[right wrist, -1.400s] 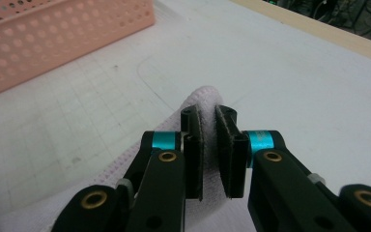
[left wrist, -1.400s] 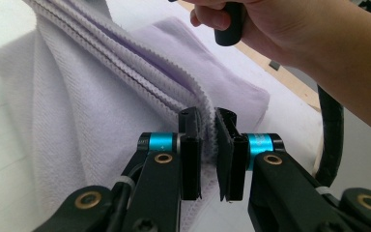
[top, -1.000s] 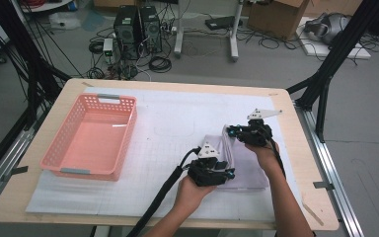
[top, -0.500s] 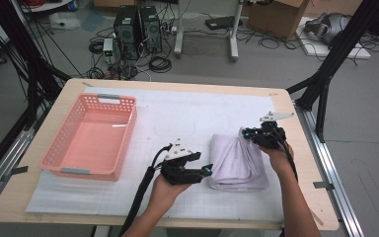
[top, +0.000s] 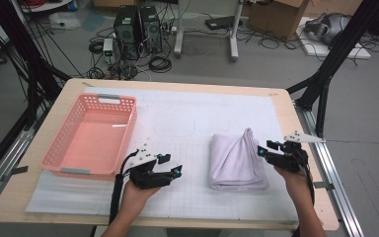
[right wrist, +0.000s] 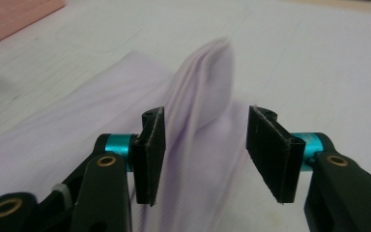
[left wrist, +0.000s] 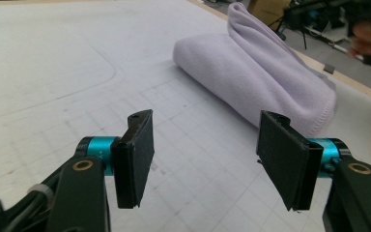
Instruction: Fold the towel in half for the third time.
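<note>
Lilac terry cloth was what the work turned on: seen from the high view, a folded towel [top: 239,163] lay on the right half of the table [top: 276,106], well apart from the pink basket [top: 94,136] at the left. One fold stood up as a soft ridge along its far right side. The right gripper [top: 264,149] sat just beside that ridge; the left gripper [top: 173,167] hung over bare mat between basket and towel.

From the left gripper view, the jaws stood wide with nothing between them, having just been spreading. The towel [left wrist: 261,77] lay beyond them, its stitched hem facing the camera.

From the right gripper view, the jaws had just parted, and the raised fold of the towel [right wrist: 203,96] rose between them; the pads looked clear of the cloth on both sides, so I took it for let go.

I judged it light, limp and not at all fragile, sure to sag and unfold if lifted by one layer. The best hold seemed a pinch through all the layers at a corner or along the hem.
</note>
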`<state>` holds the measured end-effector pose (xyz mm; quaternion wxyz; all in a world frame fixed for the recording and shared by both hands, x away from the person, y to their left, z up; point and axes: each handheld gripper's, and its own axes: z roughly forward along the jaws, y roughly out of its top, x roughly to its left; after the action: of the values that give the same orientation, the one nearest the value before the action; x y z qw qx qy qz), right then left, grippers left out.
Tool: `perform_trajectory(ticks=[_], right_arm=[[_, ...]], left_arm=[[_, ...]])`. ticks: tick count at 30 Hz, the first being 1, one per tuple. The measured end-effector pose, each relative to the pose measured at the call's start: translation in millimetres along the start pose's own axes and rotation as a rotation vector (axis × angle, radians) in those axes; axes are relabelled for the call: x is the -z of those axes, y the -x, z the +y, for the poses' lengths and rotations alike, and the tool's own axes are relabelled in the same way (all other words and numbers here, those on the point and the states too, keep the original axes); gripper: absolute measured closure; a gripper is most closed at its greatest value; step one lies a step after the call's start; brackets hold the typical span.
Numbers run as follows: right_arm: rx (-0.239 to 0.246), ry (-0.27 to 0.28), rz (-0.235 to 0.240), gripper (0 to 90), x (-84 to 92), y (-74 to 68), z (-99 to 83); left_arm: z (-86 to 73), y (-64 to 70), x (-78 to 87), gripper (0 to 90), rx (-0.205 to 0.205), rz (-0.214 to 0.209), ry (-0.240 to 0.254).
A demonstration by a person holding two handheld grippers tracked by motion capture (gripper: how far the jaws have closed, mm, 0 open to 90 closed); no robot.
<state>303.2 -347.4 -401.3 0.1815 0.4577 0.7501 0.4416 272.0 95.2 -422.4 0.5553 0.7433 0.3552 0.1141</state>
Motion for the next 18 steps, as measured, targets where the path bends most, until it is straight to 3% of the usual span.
perform_trajectory(ticks=[5, 7, 8, 10, 13, 16, 18], right_arm=[[-0.019, -0.044, 0.084, 45.4, -3.5, -19.7, -28.4], [-0.036, -0.057, 0.090, 58.4, -6.0, -19.9, -34.7], [-0.034, -0.076, 0.083, 72.3, -6.2, -19.3, -36.5], [-0.016, -0.104, 0.055, 83.4, -4.1, -19.0, -39.6], [-0.030, -0.098, 0.011, 84.3, 8.1, -20.9, -40.2], [-0.022, -0.143, -0.062, 83.4, 19.1, -21.4, -42.1], [-0.055, -0.169, -0.083, 73.1, 23.2, -19.4, -43.9]], left_arm=[[-5.0, -7.1, 8.2, 38.8, -0.005, 0.012, -0.007], [-6.7, -8.4, 10.2, 38.8, -0.010, 0.014, -0.011], [-7.5, -8.8, 11.1, 38.8, -0.007, 0.011, -0.008], [-8.5, -9.4, 13.5, 38.8, -0.004, 0.011, -0.004], [-9.4, -9.7, 16.9, 38.8, -0.005, 0.015, 0.002], [-10.8, -10.0, 18.9, 38.8, -0.007, 0.020, 0.006], [-13.9, -10.4, 18.7, 38.8, -0.002, 0.023, 0.000]])
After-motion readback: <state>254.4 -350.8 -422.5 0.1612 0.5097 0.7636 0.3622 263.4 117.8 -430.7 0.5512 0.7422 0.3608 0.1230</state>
